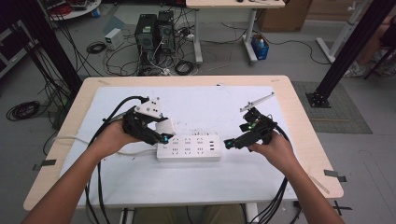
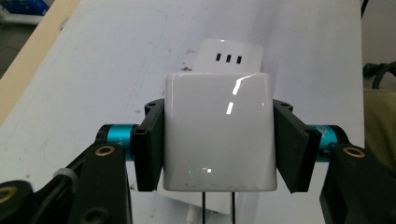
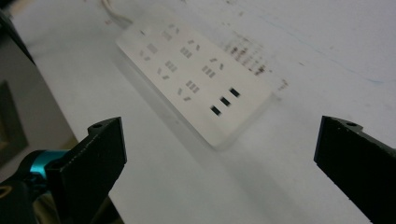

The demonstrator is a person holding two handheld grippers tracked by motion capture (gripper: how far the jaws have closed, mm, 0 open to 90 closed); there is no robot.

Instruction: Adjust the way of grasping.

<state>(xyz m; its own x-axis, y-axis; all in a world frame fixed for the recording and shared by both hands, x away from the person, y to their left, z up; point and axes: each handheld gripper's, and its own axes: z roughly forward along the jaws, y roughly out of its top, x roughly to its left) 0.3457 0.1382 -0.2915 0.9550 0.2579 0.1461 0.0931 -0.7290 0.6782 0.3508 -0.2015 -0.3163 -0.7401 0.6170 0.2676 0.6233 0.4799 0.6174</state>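
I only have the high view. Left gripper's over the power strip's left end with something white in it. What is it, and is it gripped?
Observer: The left gripper view shows a white charger block clamped between the left gripper jaws, one pad on each side.
Operator: Plugged in yet?
Observer: Can't tell; the block hides the sockets beneath it. The power strip, with its three USB slots, shows beyond it.
Operator: Right gripper?
Observer: The right gripper view shows the right gripper jaws wide apart, holding nothing, aimed at the strip's USB end.
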